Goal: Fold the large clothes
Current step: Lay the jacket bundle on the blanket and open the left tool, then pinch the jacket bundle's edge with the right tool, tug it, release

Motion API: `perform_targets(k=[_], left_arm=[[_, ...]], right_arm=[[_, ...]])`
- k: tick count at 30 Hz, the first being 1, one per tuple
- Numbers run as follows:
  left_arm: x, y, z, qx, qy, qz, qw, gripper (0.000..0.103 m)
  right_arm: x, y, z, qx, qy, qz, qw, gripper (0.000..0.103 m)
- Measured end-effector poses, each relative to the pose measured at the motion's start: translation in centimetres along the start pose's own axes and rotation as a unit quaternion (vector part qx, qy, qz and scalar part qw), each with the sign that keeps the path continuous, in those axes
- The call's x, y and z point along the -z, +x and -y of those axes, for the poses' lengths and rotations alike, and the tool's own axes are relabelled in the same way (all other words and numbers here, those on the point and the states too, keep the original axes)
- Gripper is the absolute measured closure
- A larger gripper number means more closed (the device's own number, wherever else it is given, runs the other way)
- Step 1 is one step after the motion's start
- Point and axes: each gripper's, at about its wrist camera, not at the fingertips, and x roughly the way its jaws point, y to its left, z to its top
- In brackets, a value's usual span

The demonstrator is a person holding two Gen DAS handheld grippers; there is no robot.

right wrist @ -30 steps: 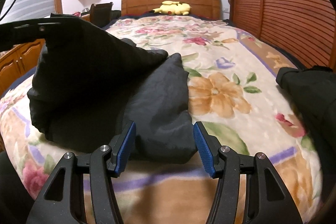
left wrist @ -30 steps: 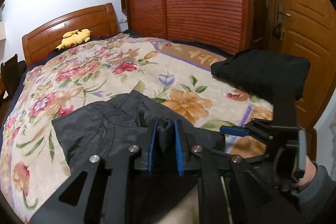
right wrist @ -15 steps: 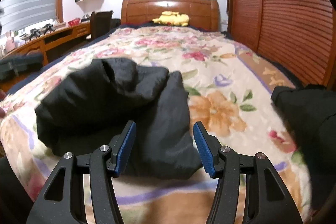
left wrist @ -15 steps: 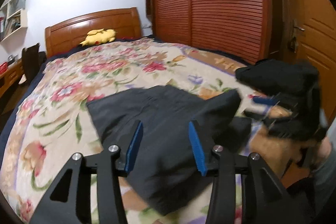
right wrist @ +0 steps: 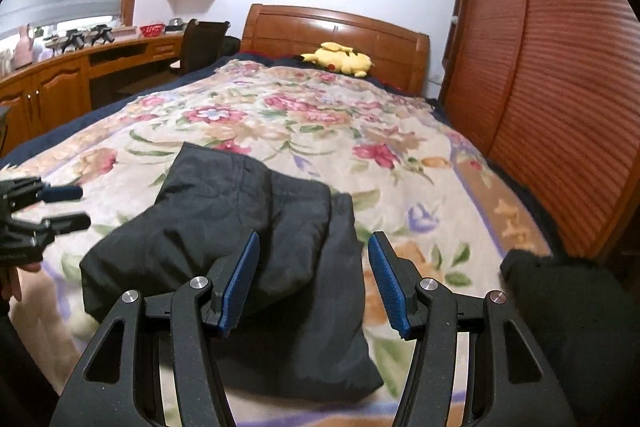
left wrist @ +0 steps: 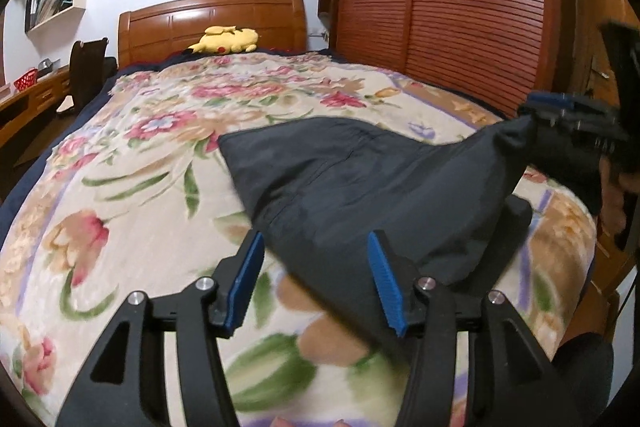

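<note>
Folded trousers on bed near foot, plush toy against headboard, wardrobe right

Floral bedspread, yellow plush (by headboard), slatted wardrobe

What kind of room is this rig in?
Almost certainly a home bedroom: a bed with a wooden headboard and floral blanket, a louvred wardrobe, and a desk by the window.
</note>
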Motion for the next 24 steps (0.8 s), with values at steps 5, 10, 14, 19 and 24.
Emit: perform_targets(k=[5,10,14,19,24], left_arm=[[1.1,0.6,-1.3,-0.006,-0.004,-0.004,1.0,0.05],[1.8,1.0,-2.3,-0.009,-0.007,-0.009,0.9999,0.05],[2.3,1.5,-2.6,-0.008,-0.008,-0.019,0.9998,0.05],[2.7,1.6,-2.2,-0.008,-0.003,-0.022,0.9997,0.05],[2.7,1.8,-1.9,-0.004,0.002,-0.023,0.9997,0.05]], right_arm=[[-1.2,1.3,-1.5,-0.015,-0.01,-0.006,1.0,0.045],[-1.0,3.2,-3.6,-0.028,-0.029,-0.026,0.999,0.045],[0.3,5.1,-4.7,-0.039,-0.035,-0.059,0.997,0.045],[2.9,7.2,-4.3,-0.054,-0.022,-0.107,0.992,0.045],[5.0,8.4,-3.0,-0.081,0.022,-0.145,0.986,0.045]])
